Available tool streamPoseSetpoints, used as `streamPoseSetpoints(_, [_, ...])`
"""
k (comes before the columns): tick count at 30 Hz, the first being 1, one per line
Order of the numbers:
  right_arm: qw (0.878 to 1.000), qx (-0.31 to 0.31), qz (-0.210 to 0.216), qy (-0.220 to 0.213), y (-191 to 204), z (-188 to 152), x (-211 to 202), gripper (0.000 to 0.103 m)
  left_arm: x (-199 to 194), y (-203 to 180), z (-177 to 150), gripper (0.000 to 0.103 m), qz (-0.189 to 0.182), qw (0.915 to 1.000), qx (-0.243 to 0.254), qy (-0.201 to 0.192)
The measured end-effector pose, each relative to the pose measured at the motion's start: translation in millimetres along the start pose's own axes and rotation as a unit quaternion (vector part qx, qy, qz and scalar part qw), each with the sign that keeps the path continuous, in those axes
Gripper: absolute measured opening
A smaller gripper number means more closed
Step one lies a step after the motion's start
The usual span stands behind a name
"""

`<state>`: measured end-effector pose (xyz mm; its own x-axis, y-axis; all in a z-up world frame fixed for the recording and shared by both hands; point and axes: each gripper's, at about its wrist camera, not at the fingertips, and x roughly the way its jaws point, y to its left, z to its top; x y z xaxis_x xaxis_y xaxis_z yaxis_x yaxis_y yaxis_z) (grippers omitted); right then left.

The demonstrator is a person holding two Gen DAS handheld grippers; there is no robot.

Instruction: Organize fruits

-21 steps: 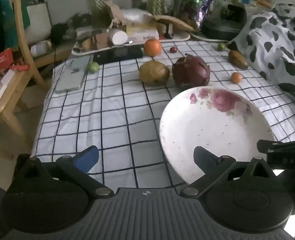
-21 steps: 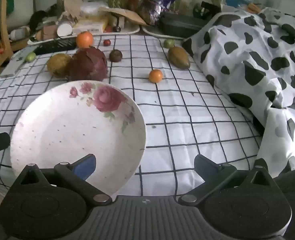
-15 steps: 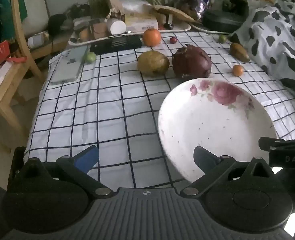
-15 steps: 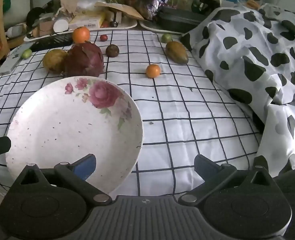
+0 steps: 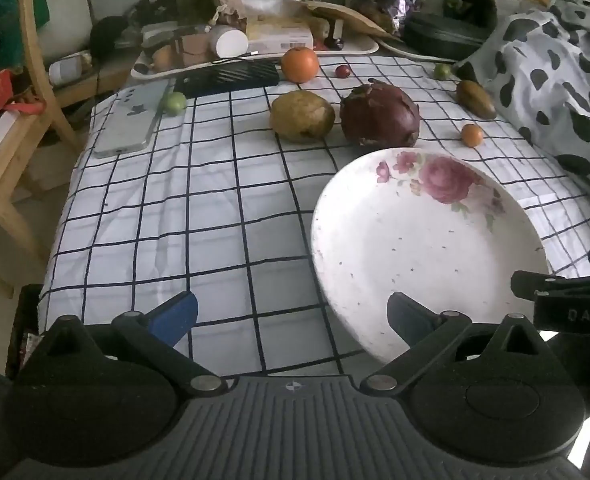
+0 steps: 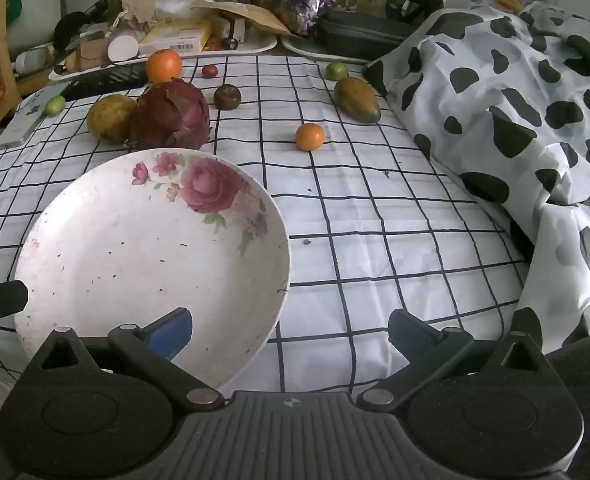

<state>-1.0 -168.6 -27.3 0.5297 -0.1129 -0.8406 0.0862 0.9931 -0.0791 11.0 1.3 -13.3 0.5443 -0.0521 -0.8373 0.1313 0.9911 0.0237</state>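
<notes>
A white plate with pink roses [image 5: 423, 248] [image 6: 143, 256] lies empty on the checked cloth. Behind it sit a dark red dragon fruit [image 5: 379, 114] [image 6: 171, 114], a yellow-brown pear [image 5: 301, 116] [image 6: 109, 116], a large orange [image 5: 300, 65] [image 6: 163, 65], a small orange [image 5: 472, 135] [image 6: 310, 136], a mango [image 5: 475, 98] [image 6: 357, 99], a dark round fruit [image 6: 227, 96], a small red fruit [image 5: 342, 71] and green limes [image 5: 174, 102] [image 6: 337, 71]. My left gripper [image 5: 291, 316] is open, its right finger over the plate's near rim. My right gripper [image 6: 291, 326] is open, its left finger over the plate.
A phone [image 5: 131, 118] and a black case [image 5: 227, 78] lie at the cloth's far left. Cluttered trays [image 5: 255, 40] line the back. A cow-print cloth [image 6: 515, 100] heaps up on the right. A wooden chair [image 5: 23, 92] stands left of the table.
Both grippers have risen and tilted slightly; the plate and the fruits sit lower in both views. Nothing was grasped or moved.
</notes>
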Motion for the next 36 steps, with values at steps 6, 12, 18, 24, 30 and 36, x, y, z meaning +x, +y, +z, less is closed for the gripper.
streamPoseSetpoints(6, [1.0, 0.005, 0.001, 0.001, -1.3, 0.0, 0.3, 0.103, -0.1, 0.7, -0.2, 0.103, -0.002, 1.0, 0.001, 0.0])
streamPoseSetpoints(12, [1.0, 0.005, 0.0, 0.002, -1.3, 0.1, 0.3, 0.103, -0.1, 0.1, 0.0, 0.103, -0.003, 1.0, 0.002, 0.001])
streamPoseSetpoints(18, [1.0, 0.008, 0.0, 0.002, -1.8, 0.1, 0.9, 0.103, 0.3, -0.7, -0.3, 0.103, -0.004, 1.0, 0.003, 0.001])
streamPoseSetpoints(24, [1.0, 0.009, 0.0, 0.002, -1.9, 0.4, 0.8, 0.103, -1.1, 0.0, -0.3, 0.103, -0.006, 1.0, 0.003, -0.006])
streamPoseSetpoints(30, [1.0, 0.014, 0.0, 0.003, -3.2, 0.1, 1.5, 0.103, -0.8, -1.0, -0.5, 0.103, -0.005, 1.0, 0.005, -0.006])
streamPoseSetpoints(36, [1.0, 0.016, 0.0, 0.004, -4.3, 0.7, 1.8, 0.103, -1.1, -0.9, -1.3, 0.103, 0.0, 1.0, 0.007, -0.006])
